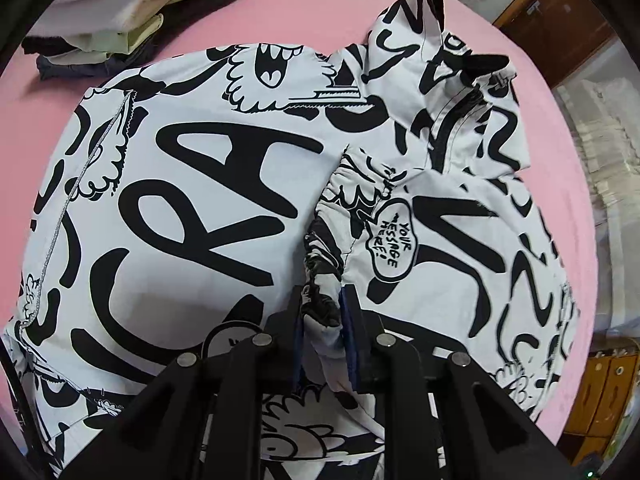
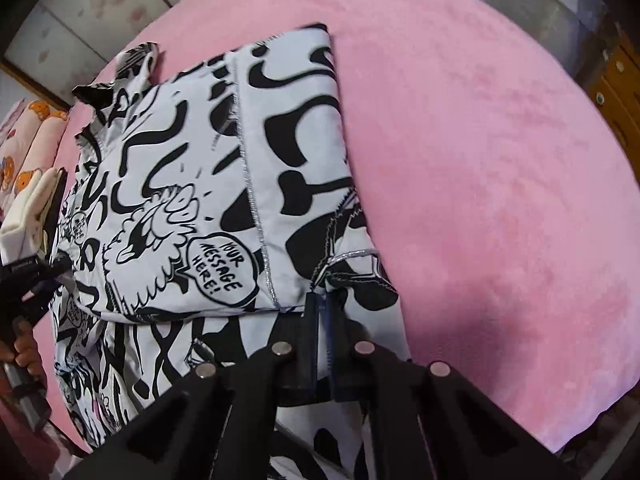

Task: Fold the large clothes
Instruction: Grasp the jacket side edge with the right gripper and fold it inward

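Pink bed (image 1: 320, 8): jacket (image 1: 200, 168), folded clothes (image 1: 120, 12)

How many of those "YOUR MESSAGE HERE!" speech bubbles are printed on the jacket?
2 readable: one bubble on the folded sleeve just ahead of the left fingers, and another bubble on the folded panel near the right fingers. More may hide in folds.

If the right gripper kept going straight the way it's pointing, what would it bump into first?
Most likely the black-and-white jacket. The right gripper points steeply down at the jacket's folded edge, with the pink blanket underneath. Depth is hard to judge, so it may already be touching the fabric.
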The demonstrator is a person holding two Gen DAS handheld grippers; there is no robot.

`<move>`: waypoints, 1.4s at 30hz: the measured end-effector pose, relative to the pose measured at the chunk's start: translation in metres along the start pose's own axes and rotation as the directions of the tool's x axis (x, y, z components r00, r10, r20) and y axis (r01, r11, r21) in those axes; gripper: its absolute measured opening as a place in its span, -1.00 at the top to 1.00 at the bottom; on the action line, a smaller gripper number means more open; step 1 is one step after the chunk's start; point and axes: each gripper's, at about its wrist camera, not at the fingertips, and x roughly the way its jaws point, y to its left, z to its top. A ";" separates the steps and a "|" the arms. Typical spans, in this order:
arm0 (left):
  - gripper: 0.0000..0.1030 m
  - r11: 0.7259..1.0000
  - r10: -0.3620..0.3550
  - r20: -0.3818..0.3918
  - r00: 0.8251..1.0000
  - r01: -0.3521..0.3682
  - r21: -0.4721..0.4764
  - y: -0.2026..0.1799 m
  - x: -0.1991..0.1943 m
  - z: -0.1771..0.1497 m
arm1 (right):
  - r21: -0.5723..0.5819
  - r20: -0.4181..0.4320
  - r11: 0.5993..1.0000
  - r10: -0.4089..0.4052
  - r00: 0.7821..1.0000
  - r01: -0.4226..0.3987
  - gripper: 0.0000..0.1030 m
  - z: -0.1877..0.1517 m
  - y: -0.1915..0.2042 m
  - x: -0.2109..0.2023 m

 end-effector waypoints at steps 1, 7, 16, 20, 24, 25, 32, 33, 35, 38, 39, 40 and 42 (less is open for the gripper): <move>0.67 1.000 0.010 -0.002 1.000 -0.010 0.003 0.000 0.002 -0.001 | 0.009 -0.010 1.000 -0.001 1.000 0.001 0.99 0.001 -0.002 0.004; 0.53 0.996 0.090 0.002 0.996 -0.090 0.024 -0.007 0.003 -0.005 | 0.025 -0.048 0.996 -0.086 0.995 0.087 1.00 0.006 0.005 0.014; 0.39 0.979 0.156 0.188 0.970 -0.177 0.101 -0.036 -0.066 -0.027 | -0.131 0.179 0.958 -0.229 0.957 0.254 1.00 -0.001 0.068 -0.033; 0.40 0.969 -0.071 0.033 0.997 0.061 0.238 -0.063 -0.067 -0.043 | -0.272 0.179 0.962 0.015 0.984 0.035 1.00 -0.002 0.097 -0.036; 0.70 0.936 -0.149 -0.170 0.974 0.194 0.293 -0.091 -0.043 -0.060 | -0.223 0.042 0.958 0.194 0.980 -0.180 1.00 0.001 0.114 -0.007; 0.85 0.932 -0.138 -0.218 0.966 0.201 0.300 -0.098 -0.033 -0.065 | -0.187 0.017 0.958 0.223 0.975 -0.216 1.00 0.002 0.110 -0.001; 0.91 0.941 -0.019 -0.315 0.949 0.124 0.315 -0.110 0.019 -0.080 | -0.075 -0.015 0.968 0.239 0.971 -0.240 1.00 0.001 0.104 0.030; 0.91 0.948 -0.036 -0.323 0.946 0.135 0.288 -0.104 0.022 -0.077 | -0.083 -0.004 0.974 0.210 0.978 -0.209 1.00 0.004 0.101 0.031; 0.91 0.959 -0.041 -0.306 0.951 0.123 0.255 -0.095 0.020 -0.071 | -0.074 0.010 0.986 0.152 0.988 -0.151 1.00 0.012 0.086 0.032; 0.91 0.955 0.052 -0.191 0.980 0.007 0.295 -0.079 0.005 -0.057 | -0.006 0.028 0.993 0.116 0.993 -0.115 1.00 0.018 0.054 0.028; 0.91 0.951 0.081 -0.171 0.982 -0.025 0.308 -0.075 0.003 -0.054 | 0.026 0.031 0.993 0.113 0.993 -0.114 1.00 0.020 0.039 0.026; 0.91 0.945 0.126 -0.146 0.981 -0.074 0.320 -0.065 0.003 -0.048 | 0.047 0.032 0.992 0.120 0.992 -0.121 1.00 0.020 0.031 0.027; 0.91 0.949 0.142 -0.141 0.980 -0.095 0.300 -0.048 0.005 -0.040 | 0.097 0.037 0.983 0.151 0.988 -0.154 1.00 0.020 0.008 0.023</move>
